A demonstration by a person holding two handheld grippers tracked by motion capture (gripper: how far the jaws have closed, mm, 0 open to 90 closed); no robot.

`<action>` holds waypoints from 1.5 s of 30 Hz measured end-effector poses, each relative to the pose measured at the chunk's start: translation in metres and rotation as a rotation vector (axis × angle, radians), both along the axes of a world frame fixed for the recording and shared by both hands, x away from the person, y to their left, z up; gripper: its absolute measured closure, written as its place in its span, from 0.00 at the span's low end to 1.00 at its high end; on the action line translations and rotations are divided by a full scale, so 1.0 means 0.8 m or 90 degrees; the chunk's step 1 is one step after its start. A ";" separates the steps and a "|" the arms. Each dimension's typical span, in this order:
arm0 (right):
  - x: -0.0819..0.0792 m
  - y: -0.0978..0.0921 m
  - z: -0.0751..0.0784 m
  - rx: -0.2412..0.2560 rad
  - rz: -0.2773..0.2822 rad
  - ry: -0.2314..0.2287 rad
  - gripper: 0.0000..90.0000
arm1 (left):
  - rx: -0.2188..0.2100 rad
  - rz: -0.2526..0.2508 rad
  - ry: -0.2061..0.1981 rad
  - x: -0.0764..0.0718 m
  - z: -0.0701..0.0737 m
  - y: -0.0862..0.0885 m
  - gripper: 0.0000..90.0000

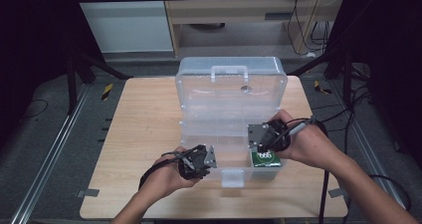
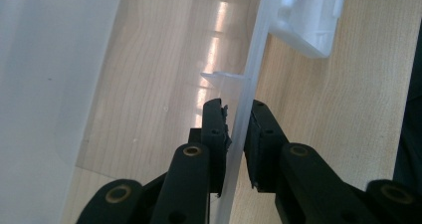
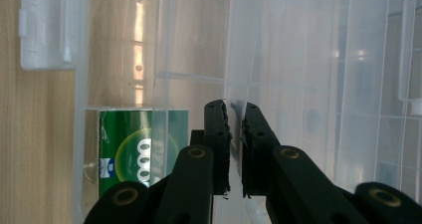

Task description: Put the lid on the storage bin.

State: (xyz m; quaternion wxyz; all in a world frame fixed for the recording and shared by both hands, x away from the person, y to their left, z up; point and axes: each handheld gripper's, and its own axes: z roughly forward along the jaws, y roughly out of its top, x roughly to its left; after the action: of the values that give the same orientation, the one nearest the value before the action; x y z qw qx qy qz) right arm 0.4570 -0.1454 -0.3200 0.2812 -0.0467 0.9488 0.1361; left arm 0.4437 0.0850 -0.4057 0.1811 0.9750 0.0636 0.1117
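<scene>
A clear plastic storage box (image 1: 199, 134) stands mid-table with its lid (image 1: 231, 89) raised upright. In its front right compartment lies a green packet (image 1: 263, 159) (image 3: 134, 149) with white print. My left gripper (image 1: 205, 160) (image 2: 238, 119) sits at the box's front edge, its jaws shut on the thin clear front wall (image 2: 251, 79). Over the right side of the box, my right gripper (image 1: 263, 142) (image 3: 236, 117) has its jaws closed on a thin clear plastic wall (image 3: 239, 59) inside the box, just beside the green packet.
The box's white latch (image 1: 232, 177) (image 2: 311, 20) (image 3: 47, 30) hangs over the front edge between my hands. Bare wooden table (image 1: 144, 114) lies left and right of the box. Dark stands and cables surround the table.
</scene>
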 end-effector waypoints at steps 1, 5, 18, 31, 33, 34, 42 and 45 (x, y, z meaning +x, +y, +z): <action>-0.001 0.000 -0.001 -0.003 0.002 -0.001 0.93 | 0.000 0.000 0.000 0.000 0.000 0.000 0.89; -0.002 0.001 -0.002 -0.003 -0.001 0.002 0.93 | 0.004 -0.004 -0.005 0.000 0.001 0.000 0.88; -0.006 0.000 -0.004 -0.004 -0.003 0.006 0.93 | 0.005 -0.004 -0.005 -0.001 0.000 -0.001 0.88; -0.009 -0.001 -0.006 -0.004 -0.003 0.018 0.92 | -0.002 0.000 -0.013 -0.003 0.000 -0.001 0.86; -0.009 -0.001 -0.006 -0.003 -0.002 0.019 0.92 | -0.003 0.002 -0.015 -0.004 0.001 -0.001 0.86; -0.009 -0.001 -0.007 -0.003 -0.001 0.019 0.92 | -0.004 0.002 -0.014 -0.004 0.001 0.000 0.86; -0.011 -0.002 -0.008 -0.004 0.003 0.025 0.92 | -0.024 0.017 -0.019 -0.006 0.002 0.004 0.82; -0.010 -0.002 -0.008 -0.004 0.004 0.024 0.92 | -0.045 0.024 -0.018 -0.007 0.005 0.008 0.80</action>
State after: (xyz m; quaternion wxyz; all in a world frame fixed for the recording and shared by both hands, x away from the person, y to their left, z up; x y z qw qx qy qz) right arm 0.4488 -0.1467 -0.3265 0.2623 -0.0481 0.9543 0.1350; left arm 0.4379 0.0914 -0.4015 0.2140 0.9650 0.0832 0.1267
